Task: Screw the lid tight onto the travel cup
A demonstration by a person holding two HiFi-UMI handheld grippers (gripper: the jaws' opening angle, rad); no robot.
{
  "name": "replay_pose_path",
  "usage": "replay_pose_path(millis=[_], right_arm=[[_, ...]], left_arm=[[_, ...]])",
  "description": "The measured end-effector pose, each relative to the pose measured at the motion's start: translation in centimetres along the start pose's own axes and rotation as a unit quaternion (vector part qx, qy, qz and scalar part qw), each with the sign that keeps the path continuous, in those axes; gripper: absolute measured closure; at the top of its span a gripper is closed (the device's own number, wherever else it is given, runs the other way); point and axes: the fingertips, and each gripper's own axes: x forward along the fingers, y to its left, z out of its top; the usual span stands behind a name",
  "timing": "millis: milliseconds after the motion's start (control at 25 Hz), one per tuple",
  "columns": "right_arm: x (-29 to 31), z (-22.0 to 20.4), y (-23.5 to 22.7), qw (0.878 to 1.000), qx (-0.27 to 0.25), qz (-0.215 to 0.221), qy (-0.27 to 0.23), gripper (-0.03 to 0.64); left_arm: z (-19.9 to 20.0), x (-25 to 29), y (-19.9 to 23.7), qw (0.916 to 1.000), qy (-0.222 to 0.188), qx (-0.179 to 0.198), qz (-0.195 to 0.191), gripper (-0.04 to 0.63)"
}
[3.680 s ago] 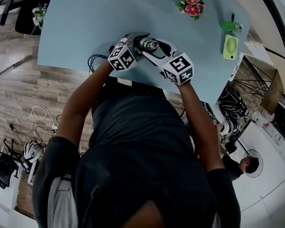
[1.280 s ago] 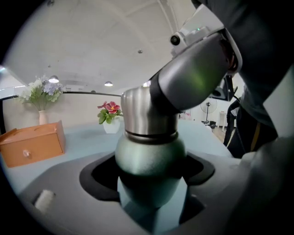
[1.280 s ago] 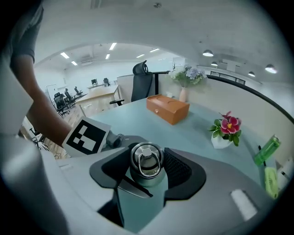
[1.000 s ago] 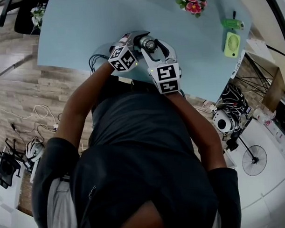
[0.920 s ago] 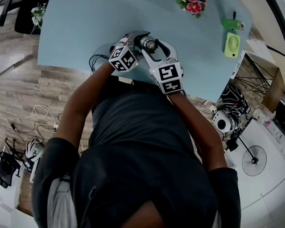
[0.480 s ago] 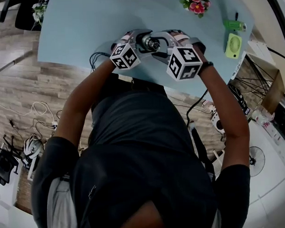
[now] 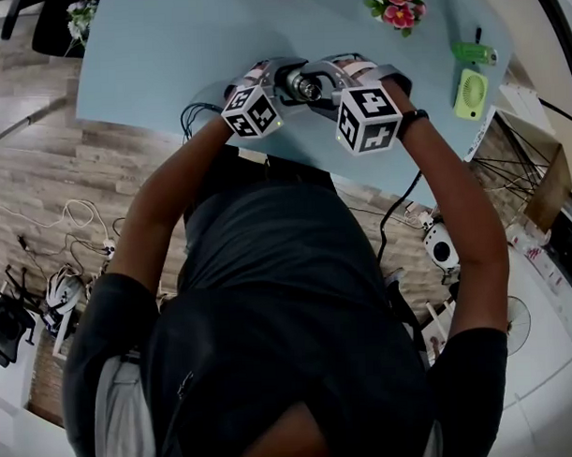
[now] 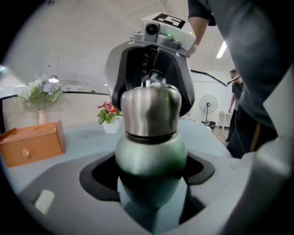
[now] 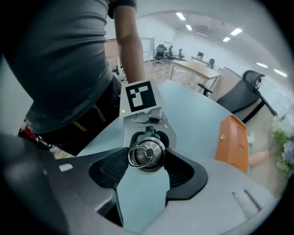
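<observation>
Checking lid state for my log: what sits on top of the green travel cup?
A steel lid with a ring on top, gripped by the right claw. The cup sits in the left claw. The threads under the lid are covered.

Left gripper (image 7: 271, 81) and right gripper (image 7: 328, 81) meet over the near edge of the light-blue table (image 7: 158, 49). Travel cup (image 7: 288, 79) sits between them, its steel lid (image 7: 309, 86) showing. Far right on the table: pink flowers (image 7: 397, 10), green fan (image 7: 467, 93).
</observation>
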Motion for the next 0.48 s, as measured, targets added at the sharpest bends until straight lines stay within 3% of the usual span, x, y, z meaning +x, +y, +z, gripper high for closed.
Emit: replay_pose_path(millis=[120,200,280,400,480], right_arm=[[0.1,0.1,-0.3,0.994,0.094,-0.054,-0.027,0.368],[0.1,0.0,-0.6,0.974,0.190,-0.112,-0.056,0.368],[0.0,-0.2,-1.0,0.929,0.309,-0.185,-0.087,0.368],[-0.3,-0.4,-1.5,0.841,0.443,-0.288,-0.115,0.368],[-0.5,-0.4,-1.8,0.806,0.482,-0.320,-0.124,0.368]], left_arm=[[-0.1,-0.1,0.0,1.0000,0.000,0.000,0.000,0.166],[-0.1,-0.1,0.0,1.0000,0.001,0.000,0.001,0.166],[-0.1,0.0,0.0,1.0000,0.001,0.000,0.002,0.166],[-0.1,-0.1,0.0,1.0000,0.001,-0.001,0.007,0.166],[-0.1,-0.2,0.1,1.0000,0.001,-0.002,0.008,0.166]])
